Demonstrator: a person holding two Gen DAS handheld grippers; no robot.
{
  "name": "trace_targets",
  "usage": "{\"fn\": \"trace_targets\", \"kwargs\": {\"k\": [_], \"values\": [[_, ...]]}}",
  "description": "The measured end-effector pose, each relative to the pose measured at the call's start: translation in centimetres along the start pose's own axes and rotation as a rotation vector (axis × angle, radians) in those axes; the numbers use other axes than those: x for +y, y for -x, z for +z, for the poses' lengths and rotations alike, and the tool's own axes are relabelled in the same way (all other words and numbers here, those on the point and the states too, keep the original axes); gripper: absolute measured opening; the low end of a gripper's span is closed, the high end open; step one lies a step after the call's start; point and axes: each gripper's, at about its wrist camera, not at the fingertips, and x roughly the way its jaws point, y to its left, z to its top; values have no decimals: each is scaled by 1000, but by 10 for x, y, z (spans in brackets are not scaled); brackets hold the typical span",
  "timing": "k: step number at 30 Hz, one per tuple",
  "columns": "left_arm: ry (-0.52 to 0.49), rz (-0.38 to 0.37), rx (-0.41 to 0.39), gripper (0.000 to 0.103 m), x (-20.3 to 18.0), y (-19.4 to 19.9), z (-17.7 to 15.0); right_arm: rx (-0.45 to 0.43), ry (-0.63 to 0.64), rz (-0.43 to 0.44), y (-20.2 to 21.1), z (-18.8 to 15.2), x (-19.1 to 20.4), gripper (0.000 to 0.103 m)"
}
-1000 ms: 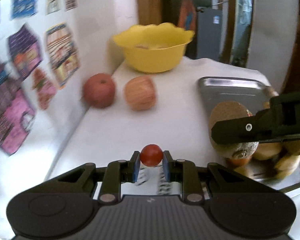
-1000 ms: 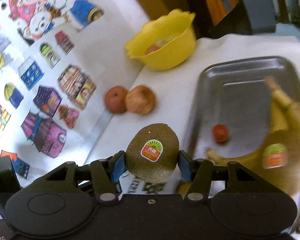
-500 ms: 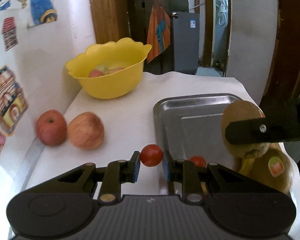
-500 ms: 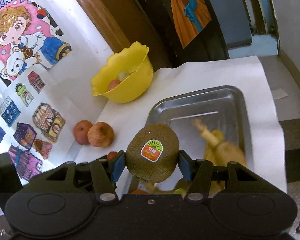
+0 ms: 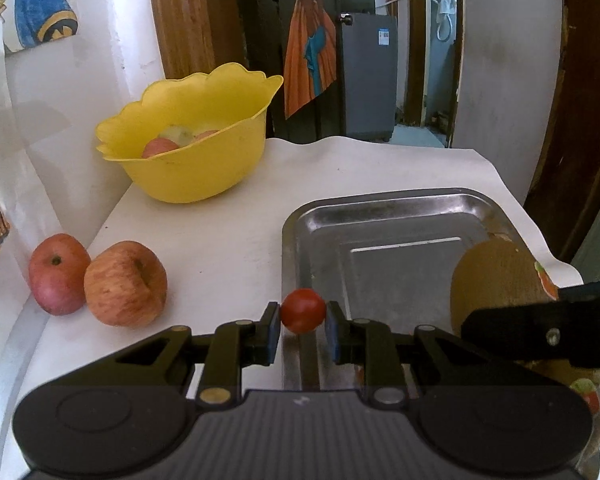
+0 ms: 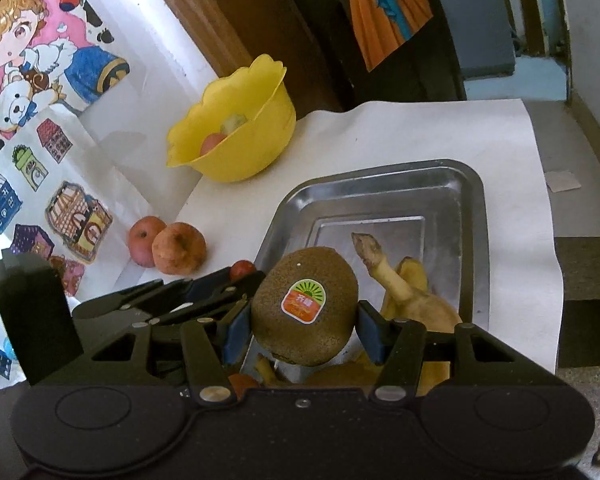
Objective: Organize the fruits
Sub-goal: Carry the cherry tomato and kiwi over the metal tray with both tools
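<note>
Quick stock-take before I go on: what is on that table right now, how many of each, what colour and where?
bowl: one, yellow, far left of the table by the wall, fruit inside
apples: two, red and orange-red, touching, left on the white cover
tray: one, silver metal, right side
bananas: a bunch, yellow, in the near part of the tray
cherry tomato: one, red, gripped off the table
kiwi: one, brown with a sticker, gripped above the tray
second kiwi: stickered, near right, mostly hidden
left hand-held gripper: black, shut on the cherry tomato
right hand-held gripper: black, shut on the kiwi
</note>
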Motion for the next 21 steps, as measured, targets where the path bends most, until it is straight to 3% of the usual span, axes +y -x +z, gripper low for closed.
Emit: {"fn": "trace_targets", "kwargs": {"k": [21], "values": [[-19,-19,13,26,-6,-7,0,61,-20,-27,-11,7,-4,59]]}}
